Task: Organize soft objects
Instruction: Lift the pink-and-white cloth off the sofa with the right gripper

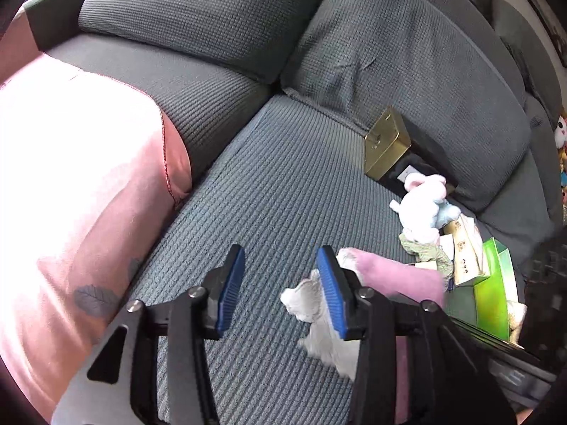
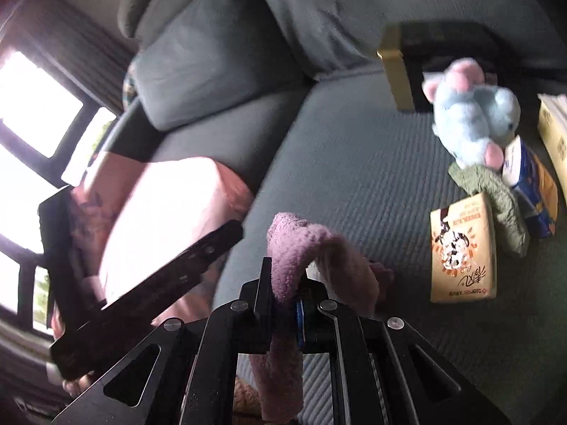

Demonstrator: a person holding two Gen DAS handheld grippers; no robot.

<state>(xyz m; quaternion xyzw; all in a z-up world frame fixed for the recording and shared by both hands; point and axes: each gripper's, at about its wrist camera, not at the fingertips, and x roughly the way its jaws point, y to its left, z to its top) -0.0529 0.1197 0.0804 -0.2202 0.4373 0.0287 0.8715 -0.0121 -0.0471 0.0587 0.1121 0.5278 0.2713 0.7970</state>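
Observation:
My right gripper [image 2: 287,283] is shut on a pink fuzzy cloth [image 2: 301,244], which arches up over its fingers and hangs down beneath them. In the left wrist view the same pink cloth [image 1: 397,276], with a white fluffy part [image 1: 319,322], lies just right of my left gripper [image 1: 280,258]. That gripper is open over the grey sofa seat [image 1: 283,184], with nothing between its blue pads [image 1: 230,283]. A blue and pink plush mouse [image 2: 475,120] sits further back on the seat, against a green fuzzy cloth [image 2: 496,198].
A pink cushion [image 1: 78,184] fills the left of the sofa. Grey back cushions [image 1: 198,14] stand behind. Beside the plush lie a gold and black box [image 1: 386,145], a tan snack packet [image 2: 460,255], a blue carton [image 2: 531,191] and a green box [image 1: 492,290].

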